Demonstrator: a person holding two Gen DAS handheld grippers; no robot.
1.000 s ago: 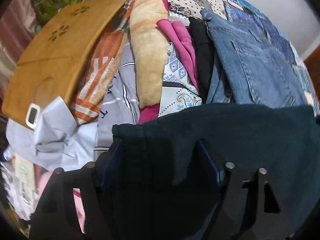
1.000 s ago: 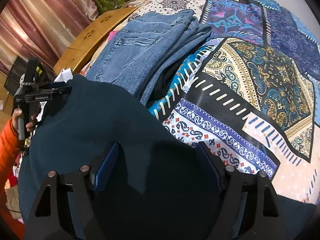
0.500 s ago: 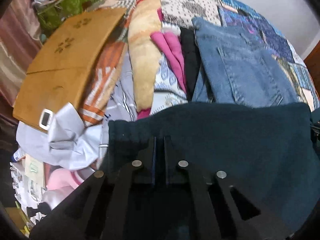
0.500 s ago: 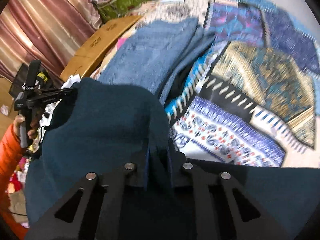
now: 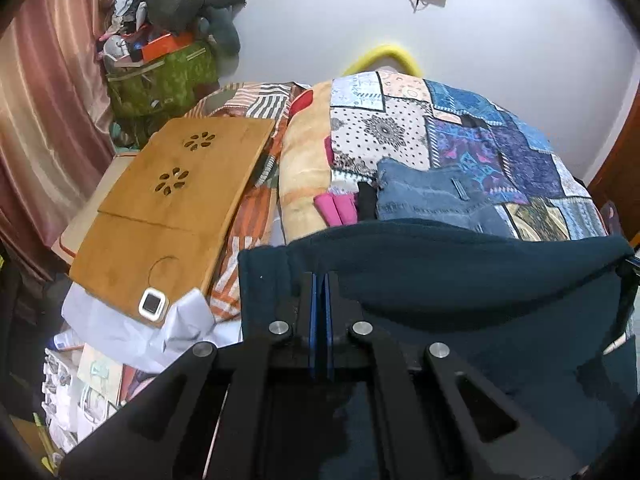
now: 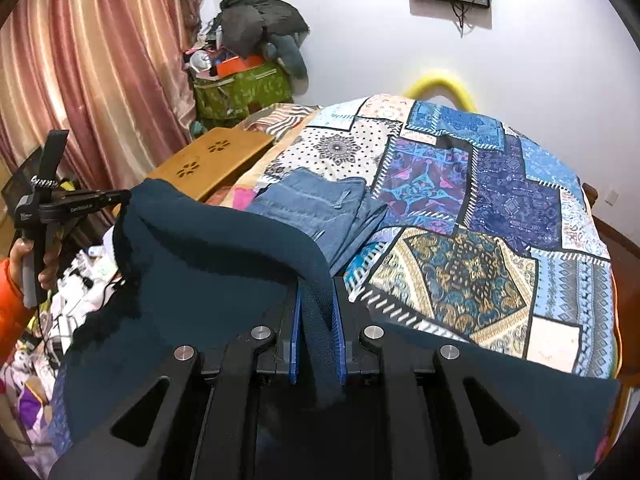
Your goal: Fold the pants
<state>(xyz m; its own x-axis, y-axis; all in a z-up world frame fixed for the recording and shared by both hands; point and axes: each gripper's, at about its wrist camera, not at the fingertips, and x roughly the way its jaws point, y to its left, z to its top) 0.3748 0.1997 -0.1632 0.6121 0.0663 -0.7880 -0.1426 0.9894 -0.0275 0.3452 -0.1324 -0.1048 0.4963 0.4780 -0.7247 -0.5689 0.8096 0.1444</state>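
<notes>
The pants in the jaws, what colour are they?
Dark teal, plain with no pattern. The pants show best in the right wrist view.

Dark teal pants (image 6: 208,264), soft knit fabric, ribbed waistband edge at one end. Held up off the patchwork bedspread (image 6: 500,216), stretched between two pinch points along the upper edge. Upper edge sagging in a shallow curve between those points; remaining fabric hanging down toward the near edge of the bedspread. Positioned in front of the bedspread's folded jeans, partly covering them. Not yet folded.
</notes>
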